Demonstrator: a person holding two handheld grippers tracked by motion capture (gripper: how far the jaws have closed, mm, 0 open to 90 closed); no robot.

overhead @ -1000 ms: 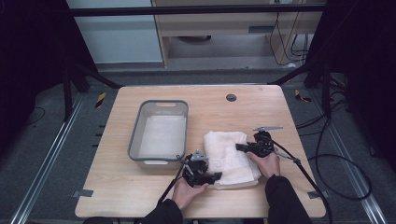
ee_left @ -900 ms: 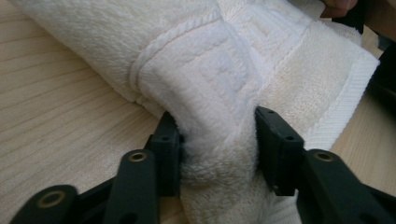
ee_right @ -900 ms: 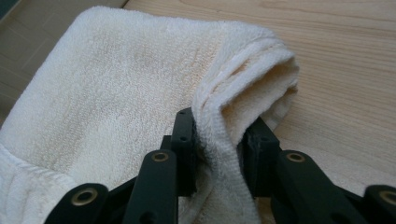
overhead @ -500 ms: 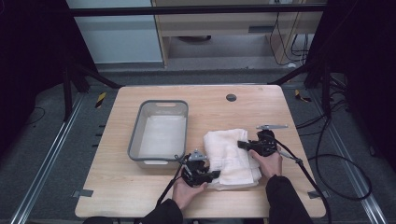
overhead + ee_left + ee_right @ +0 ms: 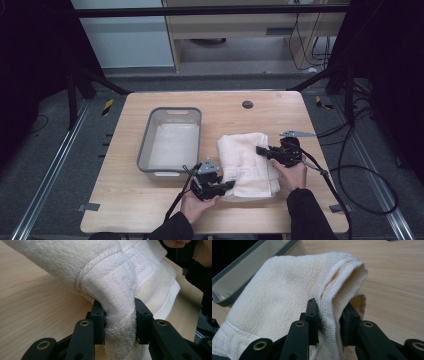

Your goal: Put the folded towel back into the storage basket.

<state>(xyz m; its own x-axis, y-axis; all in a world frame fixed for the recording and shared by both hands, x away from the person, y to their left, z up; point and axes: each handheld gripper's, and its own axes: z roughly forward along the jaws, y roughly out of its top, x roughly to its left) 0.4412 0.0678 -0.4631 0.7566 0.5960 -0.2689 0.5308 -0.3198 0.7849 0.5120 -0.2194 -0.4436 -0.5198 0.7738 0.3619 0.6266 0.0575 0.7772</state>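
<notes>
High view has your left claw [image 5: 227, 185] and right claw [image 5: 261, 150] each pinching the white towel [image 5: 246, 160], at 3 o'clock of the grey bin [image 5: 170, 142].

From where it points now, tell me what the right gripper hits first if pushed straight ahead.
The right gripper is already clamped on the white towel, so more towel comes first. Beyond it probably lies the grey bin, though depth is unclear.

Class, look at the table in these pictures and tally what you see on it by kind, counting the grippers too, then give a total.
White folded towel: 1
Grey plastic bin: 1
Black two-jaw grippers: 2, the left gripper and the right gripper, each clamped on the towel
Total: 4
</notes>
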